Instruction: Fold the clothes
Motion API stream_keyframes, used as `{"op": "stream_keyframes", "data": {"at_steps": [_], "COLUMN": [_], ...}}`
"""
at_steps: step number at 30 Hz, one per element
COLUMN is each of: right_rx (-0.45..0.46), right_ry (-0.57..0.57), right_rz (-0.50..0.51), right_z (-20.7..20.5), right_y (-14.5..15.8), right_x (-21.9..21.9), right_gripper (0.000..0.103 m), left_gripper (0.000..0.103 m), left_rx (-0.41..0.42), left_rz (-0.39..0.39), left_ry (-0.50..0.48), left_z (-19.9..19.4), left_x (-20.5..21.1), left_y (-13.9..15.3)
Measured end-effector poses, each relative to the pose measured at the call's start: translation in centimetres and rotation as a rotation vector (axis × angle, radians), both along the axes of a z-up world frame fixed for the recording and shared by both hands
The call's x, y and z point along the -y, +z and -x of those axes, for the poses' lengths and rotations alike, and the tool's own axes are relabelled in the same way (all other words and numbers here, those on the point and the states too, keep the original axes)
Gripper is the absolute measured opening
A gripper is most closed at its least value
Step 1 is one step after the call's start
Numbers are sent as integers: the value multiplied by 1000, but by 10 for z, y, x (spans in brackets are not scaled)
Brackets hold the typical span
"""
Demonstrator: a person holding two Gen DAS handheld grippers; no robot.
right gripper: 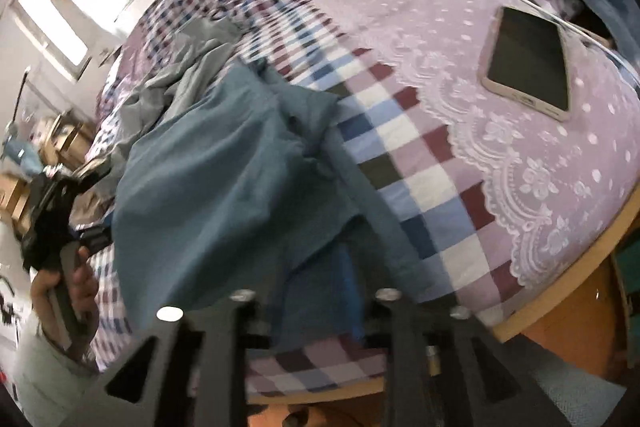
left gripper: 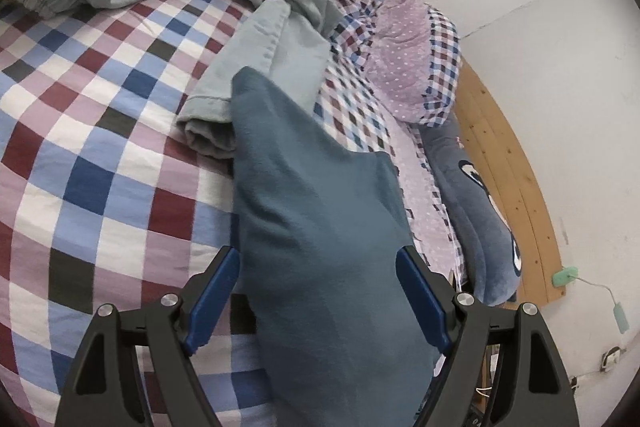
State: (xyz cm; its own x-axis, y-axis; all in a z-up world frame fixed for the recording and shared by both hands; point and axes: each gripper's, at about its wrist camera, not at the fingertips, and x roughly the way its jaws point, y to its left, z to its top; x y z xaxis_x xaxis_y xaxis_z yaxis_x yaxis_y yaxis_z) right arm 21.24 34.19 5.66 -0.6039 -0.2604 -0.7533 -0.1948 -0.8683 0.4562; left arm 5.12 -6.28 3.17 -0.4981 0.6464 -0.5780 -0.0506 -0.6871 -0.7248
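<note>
Scene: a checked quilt (left gripper: 100,131) covers the bed, and a teal garment (left gripper: 312,227) lies across it, its far tip over a pale blue-grey pile (left gripper: 256,67).
Teal garment: it runs from that pile down toward the bed's near edge; from the right wrist view it is bunched and creased (right gripper: 208,163), not yet flat.
Left gripper (left gripper: 318,295): spread wide, the teal cloth passes between the blue pads, and neither pad looks pressed on it.
Right gripper (right gripper: 316,303): the picture is blurred; teal cloth sits between the fingers, the jaws look part-way apart, and I cannot tell if they pinch it.
Step in hand: by my reading, laying the teal piece out for its first fold.
Doing it well: take both near corners cleanly, one layer each, pull evenly apart so the creases go, then lay it flat clear of the pale pile.
Watch out: a phone (right gripper: 528,63) rests on the lilac sheet (right gripper: 520,167), apart from the cloth; keep the sweep away from it.
</note>
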Motion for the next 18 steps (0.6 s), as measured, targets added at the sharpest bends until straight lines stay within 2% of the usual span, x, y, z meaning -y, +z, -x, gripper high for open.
{"op": "stream_keyframes", "data": {"at_steps": [6, 10, 15, 18], "right_rx": [-32, -73, -98, -74], "right_ry": [-65, -118, -113, -91], "right_rz": [158, 321, 324, 288], "right_z": [-1, 0, 9, 18], "right_y": [-11, -16, -9, -7], "right_x": [-16, -30, -29, -21], "right_gripper": [50, 55, 55, 55], "left_gripper": [84, 84, 84, 84], "left_rx": [7, 23, 33, 30], "left_rz": [-18, -47, -61, -64], "left_ry": [-9, -6, -3, -3], "left_z": [0, 0, 2, 3], "left_x": [2, 5, 6, 7], "left_y": [1, -1, -3, -3]}}
